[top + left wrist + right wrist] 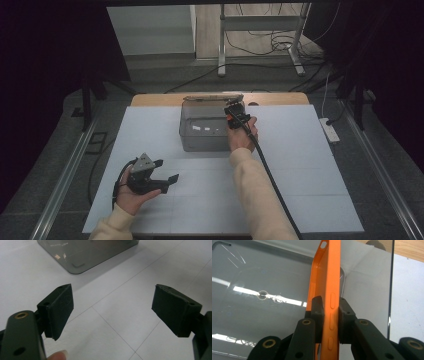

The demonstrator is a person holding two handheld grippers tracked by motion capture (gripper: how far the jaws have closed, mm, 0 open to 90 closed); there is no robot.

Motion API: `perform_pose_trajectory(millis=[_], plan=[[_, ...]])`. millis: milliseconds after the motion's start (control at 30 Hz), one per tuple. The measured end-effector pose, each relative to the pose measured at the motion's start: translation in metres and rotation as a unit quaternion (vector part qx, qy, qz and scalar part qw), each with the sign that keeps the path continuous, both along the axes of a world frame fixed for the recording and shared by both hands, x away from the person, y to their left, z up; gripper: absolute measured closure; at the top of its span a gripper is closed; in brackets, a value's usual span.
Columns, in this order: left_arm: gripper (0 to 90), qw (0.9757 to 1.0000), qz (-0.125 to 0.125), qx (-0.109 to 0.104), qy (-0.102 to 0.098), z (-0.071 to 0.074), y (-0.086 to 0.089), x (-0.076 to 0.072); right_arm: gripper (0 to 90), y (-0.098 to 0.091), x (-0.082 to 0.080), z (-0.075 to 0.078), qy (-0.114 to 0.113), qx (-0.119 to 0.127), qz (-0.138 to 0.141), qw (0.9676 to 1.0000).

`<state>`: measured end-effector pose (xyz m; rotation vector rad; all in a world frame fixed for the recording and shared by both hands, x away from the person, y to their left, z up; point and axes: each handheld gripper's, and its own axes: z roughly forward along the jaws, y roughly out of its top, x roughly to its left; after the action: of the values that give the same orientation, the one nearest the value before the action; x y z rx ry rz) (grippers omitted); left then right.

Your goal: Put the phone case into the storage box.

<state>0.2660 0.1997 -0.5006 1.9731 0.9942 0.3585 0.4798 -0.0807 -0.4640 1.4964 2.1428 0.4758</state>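
A grey translucent plastic box [202, 132] stands at the far middle of the white table; its corner shows in the left gripper view [82, 255]. My right gripper [235, 114] hangs over the box's right end, pointing down into it. In the right gripper view it [329, 307] is shut on the edge of an orange phone case [328, 275], which stands on edge above the box's floor [262, 277]. My left gripper [167, 171] is held just above the table at the front left, open, with nothing between its pads [61, 310].
The white table top [300, 175] has free room on the right and at the front. A wooden edge [280, 98] runs behind the box. On the floor lie a power strip [330, 131] at the right and cables by a metal stand [260, 30].
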Motion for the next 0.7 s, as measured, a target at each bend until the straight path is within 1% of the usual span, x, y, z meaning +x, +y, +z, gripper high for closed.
perform_pose_trajectory(millis=[467,700], plan=[[17.8,1.0,0.0,0.0,0.0,0.0001,-0.0001,-0.0001,76.0,-0.001,-0.0007,0.0019,0.0,-0.003,0.002,1.0],[17.8,1.0,0.0,-0.001,0.0,0.0001,-0.0001,-0.0001,74.7,-0.0003,-0.0018,0.0037,-0.005,-0.004,0.001,1.0]])
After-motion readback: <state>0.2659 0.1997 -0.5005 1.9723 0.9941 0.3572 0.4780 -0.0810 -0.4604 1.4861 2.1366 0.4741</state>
